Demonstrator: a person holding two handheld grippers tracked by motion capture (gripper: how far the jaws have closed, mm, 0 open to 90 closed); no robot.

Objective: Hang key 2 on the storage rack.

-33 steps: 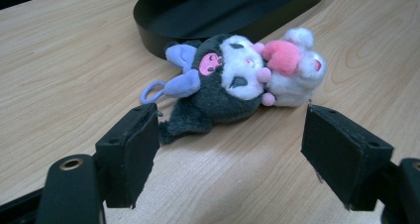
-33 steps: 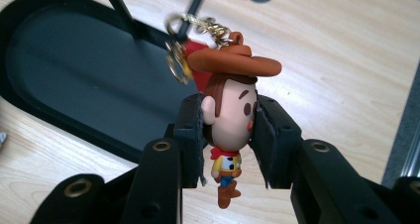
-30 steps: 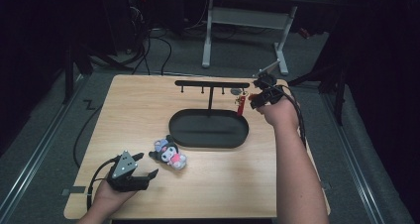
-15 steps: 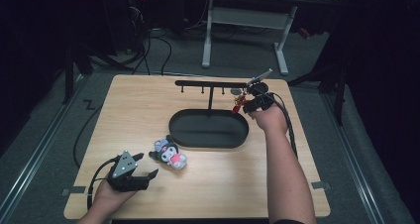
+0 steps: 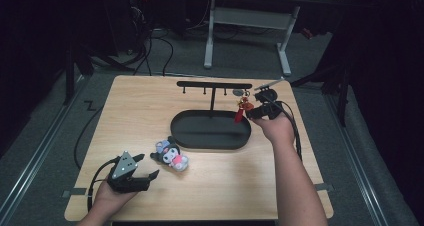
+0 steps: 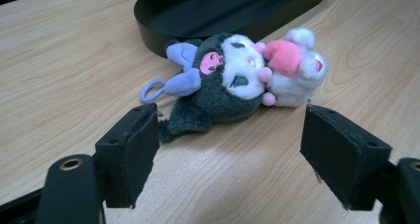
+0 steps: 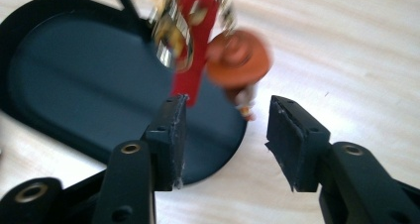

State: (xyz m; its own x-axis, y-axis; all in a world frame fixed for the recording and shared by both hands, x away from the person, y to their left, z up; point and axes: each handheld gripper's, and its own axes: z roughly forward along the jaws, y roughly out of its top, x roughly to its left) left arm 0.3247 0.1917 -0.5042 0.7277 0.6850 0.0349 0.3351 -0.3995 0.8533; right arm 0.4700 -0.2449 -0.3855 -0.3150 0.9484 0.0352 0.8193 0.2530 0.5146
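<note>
Red keychain [image 5: 242, 109] with a red strap, metal rings and an orange-brown round charm [image 7: 239, 60] hangs at the right end of the black T-shaped hook rack [image 5: 214, 85], above the right end of the black oval tray [image 5: 210, 130]; blurred in the right gripper view. Right gripper [image 5: 259, 111] sits just beside the keychain, jaws parted with a moderate gap and nothing between them; the charm and strap lie just beyond the jaw tips. A small grey disc [image 5: 238, 92] hangs from the rack near the keychain. Plush toy keychain [image 6: 237, 78], black and white with purple ears, a pink part and a purple loop, lies on its side on the wooden table [image 5: 140, 111] just in front of the tray's near-left rim. Left gripper [image 5: 141, 176] rests low at the table's near-left corner, jaws wide apart and empty, aimed at the plush, which lies just beyond the tips without touching them.
</note>
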